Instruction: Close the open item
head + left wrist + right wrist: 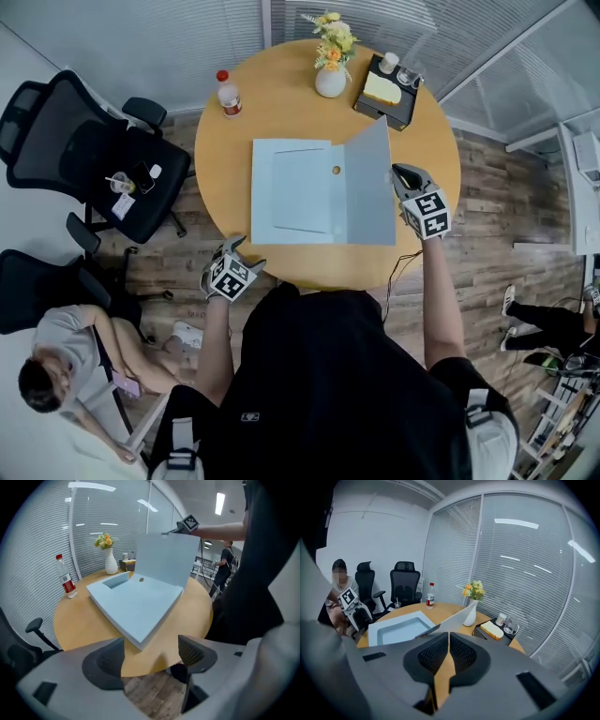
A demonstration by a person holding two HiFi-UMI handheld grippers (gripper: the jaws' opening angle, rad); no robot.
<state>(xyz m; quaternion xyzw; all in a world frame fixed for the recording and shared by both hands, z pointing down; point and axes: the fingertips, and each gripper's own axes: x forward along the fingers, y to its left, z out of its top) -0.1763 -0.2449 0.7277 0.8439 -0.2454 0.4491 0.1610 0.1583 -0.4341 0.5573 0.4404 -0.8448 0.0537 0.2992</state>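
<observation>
A light blue flat box (pixel 291 192) lies open in the middle of the round wooden table (pixel 234 141). Its lid (pixel 367 187) stands tilted up on the right side. My right gripper (pixel 405 174) is at the lid's free edge, and in the right gripper view its jaws (pixel 448 637) are shut on that edge of the lid (pixel 457 616). The left gripper view shows the same hold at the top of the lid (pixel 168 557). My left gripper (pixel 242 253) hovers open at the table's near edge, short of the box's corner (pixel 136 602), with nothing between its jaws (pixel 151 648).
A white vase of flowers (pixel 330 80), a red-capped bottle (pixel 229 97) and a black tray (pixel 405 111) with glasses and a yellow block stand at the table's far side. Black office chairs (pixel 94 150) stand at the left, where a person (pixel 66 366) sits.
</observation>
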